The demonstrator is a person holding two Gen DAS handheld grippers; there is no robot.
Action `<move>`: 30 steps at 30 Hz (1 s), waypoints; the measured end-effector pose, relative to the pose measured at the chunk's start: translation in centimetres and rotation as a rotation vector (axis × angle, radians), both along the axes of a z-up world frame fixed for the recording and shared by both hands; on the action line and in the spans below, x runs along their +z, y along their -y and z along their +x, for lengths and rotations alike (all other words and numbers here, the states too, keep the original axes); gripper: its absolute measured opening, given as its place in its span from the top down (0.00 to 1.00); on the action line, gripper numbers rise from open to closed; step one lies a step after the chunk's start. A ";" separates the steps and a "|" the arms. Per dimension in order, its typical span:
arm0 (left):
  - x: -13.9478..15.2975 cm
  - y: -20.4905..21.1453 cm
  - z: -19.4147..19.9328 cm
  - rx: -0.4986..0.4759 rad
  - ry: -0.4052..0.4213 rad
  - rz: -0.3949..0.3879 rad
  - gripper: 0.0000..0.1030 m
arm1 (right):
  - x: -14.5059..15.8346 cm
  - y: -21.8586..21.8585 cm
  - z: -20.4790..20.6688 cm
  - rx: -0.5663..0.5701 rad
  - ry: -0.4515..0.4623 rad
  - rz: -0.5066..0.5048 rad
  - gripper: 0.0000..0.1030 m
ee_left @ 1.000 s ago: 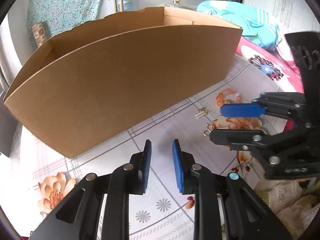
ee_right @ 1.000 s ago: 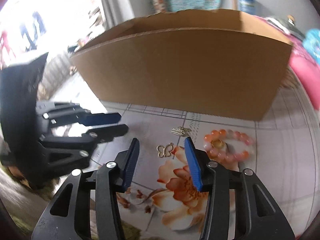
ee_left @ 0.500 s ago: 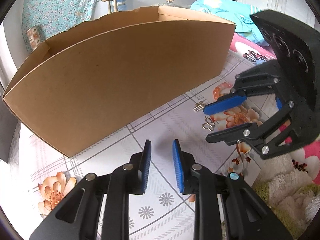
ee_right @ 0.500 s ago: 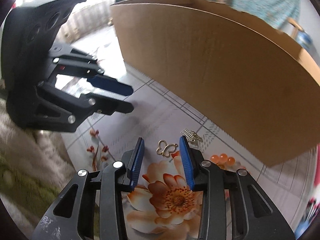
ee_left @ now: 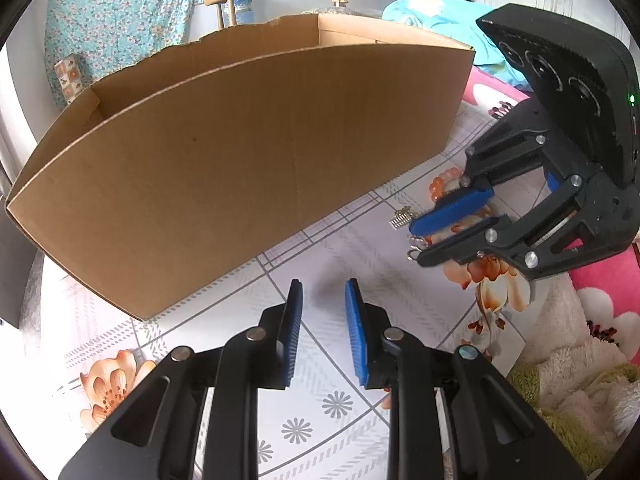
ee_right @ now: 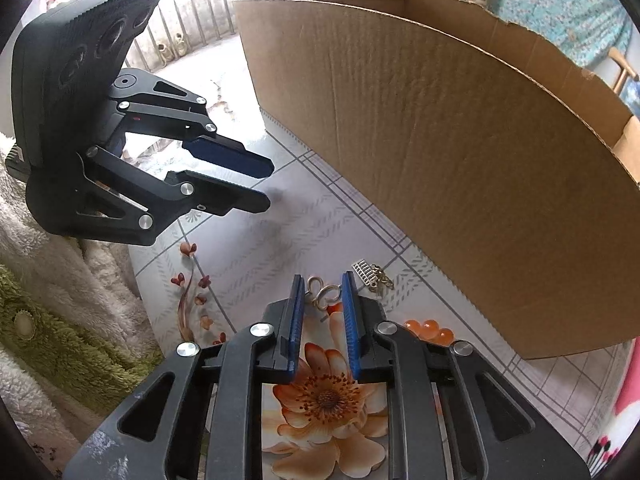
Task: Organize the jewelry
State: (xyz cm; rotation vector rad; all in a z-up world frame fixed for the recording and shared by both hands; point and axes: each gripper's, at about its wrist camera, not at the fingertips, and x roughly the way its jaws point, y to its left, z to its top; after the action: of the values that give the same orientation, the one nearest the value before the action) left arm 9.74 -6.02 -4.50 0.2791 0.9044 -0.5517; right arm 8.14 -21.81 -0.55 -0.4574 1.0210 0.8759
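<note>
On the tablecloth (ee_right: 248, 264) | right gripper (ee_right: 322, 294) fingers closing around butterfly charm (ee_right: 320, 291) | bead bracelet (ee_right: 430, 328) half-hidden

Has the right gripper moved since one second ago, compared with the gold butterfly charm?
Yes. The right gripper came toward the gold butterfly charm, which now lies between its closing jaws; the cardboard box stayed behind it.

Both cameras ride on the grippers, looking steeply down along the fingers, close over a floral tablecloth (ee_left: 352, 248). The left view faces the box (ee_left: 248, 168) filling mid-frame, with the right gripper (ee_left: 416, 244) at right. The right view has the box (ee_right: 460, 152) at upper right and the left gripper (ee_right: 268, 184) at upper left. Both share box, cloth and a small comb clip (ee_left: 402, 216) (ee_right: 365, 270).
</note>
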 end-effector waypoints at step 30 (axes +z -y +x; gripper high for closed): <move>0.1 -0.2 -0.3 0.003 0.002 -0.004 0.79 | -0.2 0.4 -0.8 -0.109 0.006 -0.021 1.00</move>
State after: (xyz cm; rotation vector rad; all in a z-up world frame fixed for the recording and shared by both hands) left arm 9.44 -5.85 -4.44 0.2748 0.9017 -0.5504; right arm 7.37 -22.19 -0.75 -0.4179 1.0403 0.7667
